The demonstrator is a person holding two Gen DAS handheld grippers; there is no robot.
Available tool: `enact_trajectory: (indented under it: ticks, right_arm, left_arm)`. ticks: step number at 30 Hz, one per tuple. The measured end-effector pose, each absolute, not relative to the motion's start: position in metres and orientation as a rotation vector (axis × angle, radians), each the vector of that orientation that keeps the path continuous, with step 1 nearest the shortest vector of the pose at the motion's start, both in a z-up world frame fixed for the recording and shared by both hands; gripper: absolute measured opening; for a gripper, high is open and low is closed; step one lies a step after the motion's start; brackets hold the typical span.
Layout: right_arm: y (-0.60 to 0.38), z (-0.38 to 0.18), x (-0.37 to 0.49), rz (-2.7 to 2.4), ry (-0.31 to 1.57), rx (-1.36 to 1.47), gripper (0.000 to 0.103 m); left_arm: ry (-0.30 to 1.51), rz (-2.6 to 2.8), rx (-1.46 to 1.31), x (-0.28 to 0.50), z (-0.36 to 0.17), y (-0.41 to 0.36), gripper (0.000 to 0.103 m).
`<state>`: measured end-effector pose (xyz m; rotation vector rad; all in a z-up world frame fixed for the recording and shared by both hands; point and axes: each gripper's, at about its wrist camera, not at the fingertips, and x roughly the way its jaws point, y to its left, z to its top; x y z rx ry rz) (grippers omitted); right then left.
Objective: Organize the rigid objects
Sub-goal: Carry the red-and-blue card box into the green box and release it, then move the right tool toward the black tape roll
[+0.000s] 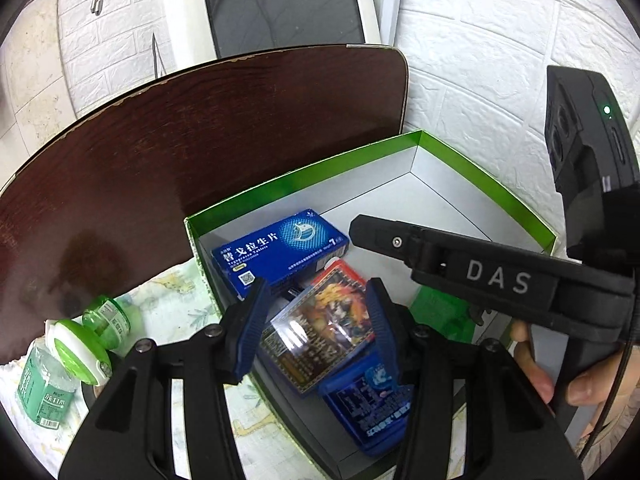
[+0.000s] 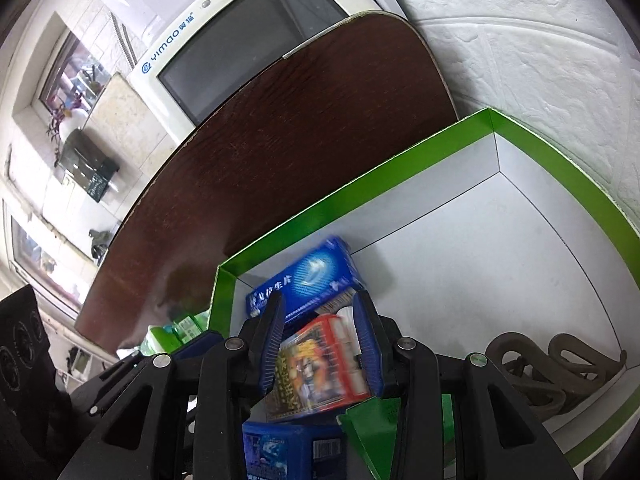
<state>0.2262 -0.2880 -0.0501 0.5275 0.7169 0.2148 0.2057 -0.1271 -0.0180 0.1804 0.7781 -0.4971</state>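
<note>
A green-rimmed white box [image 1: 304, 172] stands on a dark wooden table [image 1: 200, 140]. Inside lie a blue medicine carton [image 1: 280, 248], a red card pack [image 1: 324, 324] and another blue carton [image 1: 372, 404]. My left gripper [image 1: 316, 320] hangs over the box with its blue fingers either side of the card pack; I cannot tell whether they grip it. My right gripper [image 2: 320, 344] also straddles the card pack [image 2: 320, 368], near the blue carton [image 2: 308, 280]; contact is unclear. The right gripper's body [image 1: 480, 276] shows in the left wrist view.
Green bottles [image 1: 108, 320] and a white-green lid [image 1: 76, 348] lie on a patterned cloth left of the box. A dark curved object [image 2: 552, 368] and a green packet [image 2: 376, 424] sit in the box. A white monitor [image 1: 276, 12] and a white brick wall [image 1: 500, 60] stand behind.
</note>
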Motion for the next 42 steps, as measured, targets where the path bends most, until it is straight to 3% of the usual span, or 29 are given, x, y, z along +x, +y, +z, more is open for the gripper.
enact_trajectory:
  ticks: [13, 20, 26, 37, 42]
  right_arm:
    - [-0.275, -0.048, 0.223, 0.239, 0.685, 0.475, 0.038]
    - [-0.262, -0.037, 0.214, 0.249, 0.672, 0.450, 0.038]
    - [-0.228, -0.019, 0.198, 0.300, 0.660, 0.368, 0.038]
    - [-0.123, -0.028, 0.199, 0.426, 0.763, 0.212, 0.038]
    - [-0.084, -0.046, 0.210, 0.393, 0.835, 0.146, 0.038]
  left_arm:
    - [0.770, -0.396, 0.173, 0.192, -0.013, -0.095, 0.049]
    - [0.736, -0.336, 0.189, 0.173, -0.009, -0.070, 0.058]
    - [0.746, -0.275, 0.118, 0.163, -0.015, -0.024, 0.059]
    - [0.862, -0.133, -0.078, 0.164, -0.057, 0.078, 0.057]
    - [0.864, -0.191, -0.136, 0.173, -0.060, 0.093, 0.048]
